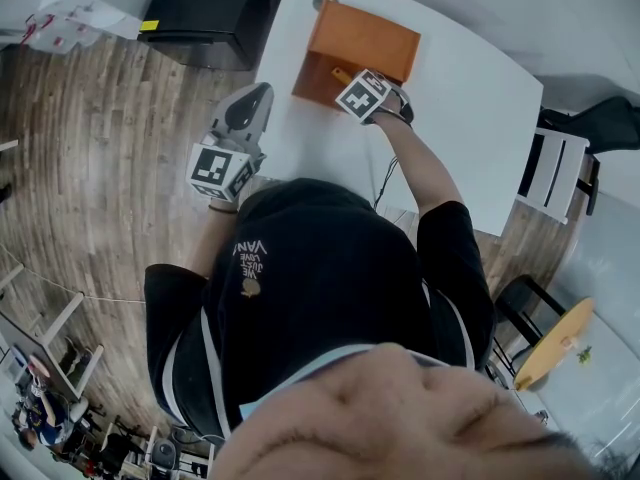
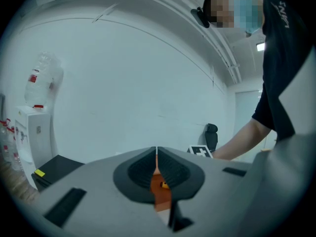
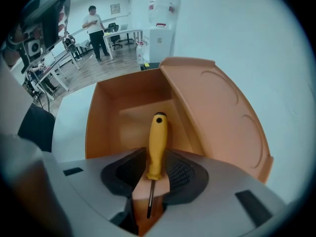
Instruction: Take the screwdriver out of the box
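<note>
Reaching steeply down into the orange box (image 3: 94, 125) with the right gripper (image 3: 156, 153), jaws standing apart on either side of the screwdriver (image 3: 158, 132) and not pinching it. Lying on the box floor, pointing its yellow handle toward the far wall and its shaft back under the jaws. Sitting near the far left corner of the white table (image 1: 470, 118), with the lid (image 3: 217, 112) standing open.

Leaving bare tabletop to the right of the box and along the near edge. Crowding the far left corner with a black cabinet (image 1: 205, 13) just off it, and the right edge with a white frame (image 1: 555, 173).

Hovering the left gripper (image 1: 258, 93) at the table's left edge, clenching its jaws on nothing.

Hiding the right gripper's jaws under its marker cube (image 1: 362, 95) in the head view, showing only a yellow speck of the tool there. Blurring the screwdriver's tip in the right gripper view. Showing only a sliver of orange past the closed jaws in the left gripper view.
</note>
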Action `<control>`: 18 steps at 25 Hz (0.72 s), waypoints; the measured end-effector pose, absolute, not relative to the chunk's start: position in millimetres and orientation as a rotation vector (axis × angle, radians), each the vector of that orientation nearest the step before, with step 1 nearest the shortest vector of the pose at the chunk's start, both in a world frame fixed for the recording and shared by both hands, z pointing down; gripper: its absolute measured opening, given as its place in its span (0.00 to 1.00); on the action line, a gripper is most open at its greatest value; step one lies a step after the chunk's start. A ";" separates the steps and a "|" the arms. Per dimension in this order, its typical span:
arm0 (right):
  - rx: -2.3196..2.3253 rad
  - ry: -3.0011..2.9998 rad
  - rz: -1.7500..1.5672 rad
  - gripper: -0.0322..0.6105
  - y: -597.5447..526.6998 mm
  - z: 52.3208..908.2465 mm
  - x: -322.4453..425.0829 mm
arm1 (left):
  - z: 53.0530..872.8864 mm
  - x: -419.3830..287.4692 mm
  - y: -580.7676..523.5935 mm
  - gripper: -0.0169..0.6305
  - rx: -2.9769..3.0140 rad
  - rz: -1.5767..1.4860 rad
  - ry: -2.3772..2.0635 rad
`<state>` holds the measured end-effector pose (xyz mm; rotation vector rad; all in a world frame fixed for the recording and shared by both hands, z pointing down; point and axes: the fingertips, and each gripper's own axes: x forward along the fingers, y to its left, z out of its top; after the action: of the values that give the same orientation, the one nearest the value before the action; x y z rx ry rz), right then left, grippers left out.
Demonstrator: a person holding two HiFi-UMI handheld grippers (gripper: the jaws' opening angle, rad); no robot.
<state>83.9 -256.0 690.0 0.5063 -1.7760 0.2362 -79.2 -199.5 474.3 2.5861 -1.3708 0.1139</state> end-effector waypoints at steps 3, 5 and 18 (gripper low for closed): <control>0.512 -1.777 0.255 0.23 -255.0 690.1 84.7 | 475.4 -79.2 -198.4 0.05 2.585 0.114 -1.374; 0.514 -1.777 0.251 0.21 -255.3 690.6 84.0 | 475.0 -79.8 -198.5 0.05 2.589 0.102 -1.369; 0.533 -1.787 0.262 0.20 -256.4 691.7 85.0 | 475.1 -80.5 -198.7 0.05 2.580 0.096 -1.377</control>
<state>85.0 -256.4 691.7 0.5326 -1.7869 0.2619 -80.5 -198.7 475.1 2.5798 -1.3768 0.0964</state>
